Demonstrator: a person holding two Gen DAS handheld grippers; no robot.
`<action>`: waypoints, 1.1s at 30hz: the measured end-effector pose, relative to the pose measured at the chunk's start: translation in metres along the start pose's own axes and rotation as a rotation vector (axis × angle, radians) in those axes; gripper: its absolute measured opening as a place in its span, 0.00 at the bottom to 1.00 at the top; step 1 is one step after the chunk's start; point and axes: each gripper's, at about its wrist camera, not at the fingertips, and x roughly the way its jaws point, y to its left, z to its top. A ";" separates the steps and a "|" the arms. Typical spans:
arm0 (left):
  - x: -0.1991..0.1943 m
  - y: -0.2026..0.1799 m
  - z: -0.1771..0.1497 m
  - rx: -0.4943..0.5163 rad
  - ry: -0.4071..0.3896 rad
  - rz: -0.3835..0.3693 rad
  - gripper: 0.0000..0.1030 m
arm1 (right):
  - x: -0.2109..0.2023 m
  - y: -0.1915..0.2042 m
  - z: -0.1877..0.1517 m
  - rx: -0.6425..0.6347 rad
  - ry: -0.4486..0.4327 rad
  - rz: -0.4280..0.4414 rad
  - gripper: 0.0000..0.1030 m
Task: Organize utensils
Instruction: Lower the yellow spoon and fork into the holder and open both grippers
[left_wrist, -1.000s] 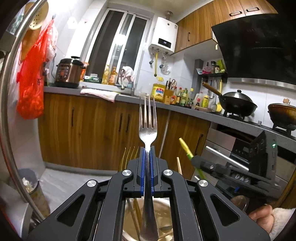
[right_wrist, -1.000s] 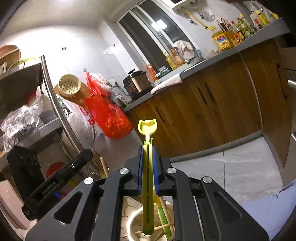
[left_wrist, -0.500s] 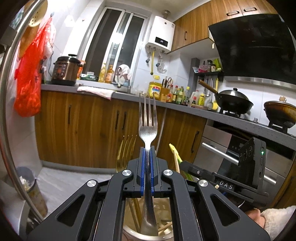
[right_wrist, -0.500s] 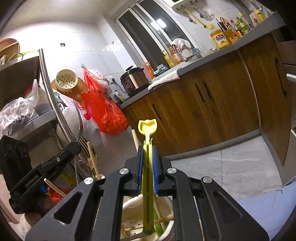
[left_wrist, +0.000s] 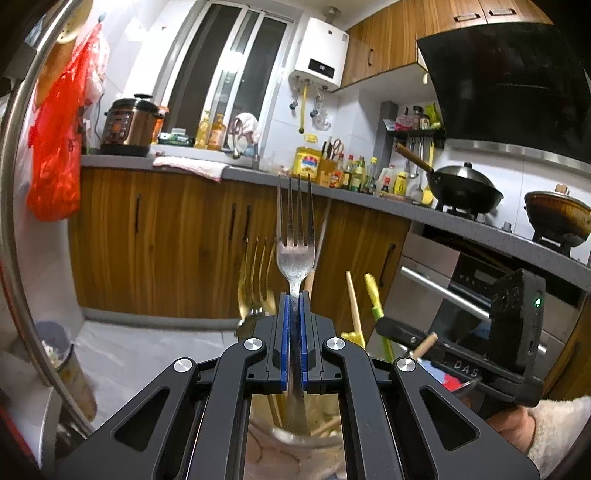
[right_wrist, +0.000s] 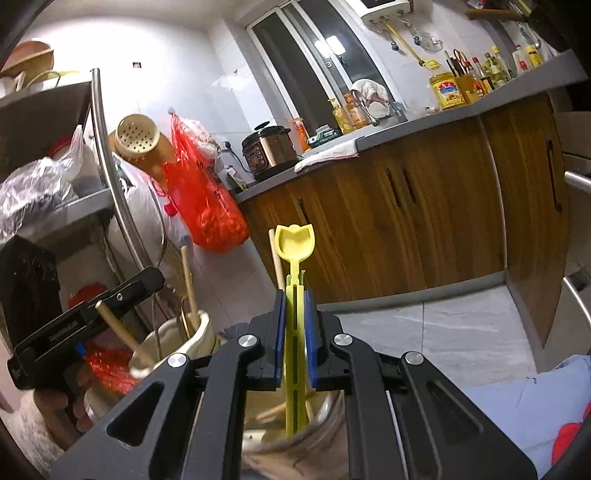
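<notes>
In the left wrist view my left gripper (left_wrist: 294, 295) is shut on a silver fork (left_wrist: 295, 254), held upright with its tines up. The fork's handle reaches down into a cream utensil holder (left_wrist: 266, 443) that also holds wooden chopsticks (left_wrist: 354, 306) and gold forks (left_wrist: 255, 284). My right gripper (right_wrist: 294, 291) is shut on a yellow plastic utensil (right_wrist: 295, 243) with a tulip-shaped end up. Its lower end dips into a blurred container (right_wrist: 325, 410) just below the jaws. The right gripper (left_wrist: 402, 332) also shows at the right of the left wrist view, and the left gripper (right_wrist: 147, 280) beside the cream holder (right_wrist: 199, 332).
Wooden kitchen cabinets (left_wrist: 166, 240) and a grey counter (left_wrist: 251, 171) with a pressure cooker (left_wrist: 127, 125) and bottles run behind. A metal rack post (right_wrist: 110, 177) and a red plastic bag (right_wrist: 203, 206) stand at the left. A hand (left_wrist: 513, 424) holds the right gripper.
My right gripper has sunk and rolled a little, and the cream holder now lies to its left. The left gripper with the fork has hardly moved.
</notes>
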 end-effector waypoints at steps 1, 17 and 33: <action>-0.001 0.000 -0.001 0.001 0.007 0.000 0.05 | -0.003 0.001 -0.001 -0.005 0.003 -0.005 0.09; -0.018 -0.008 -0.018 0.017 0.161 0.007 0.05 | -0.031 0.018 -0.018 -0.077 0.086 -0.073 0.09; -0.016 -0.008 -0.022 0.017 0.185 0.014 0.15 | -0.027 0.017 -0.020 -0.079 0.128 -0.101 0.10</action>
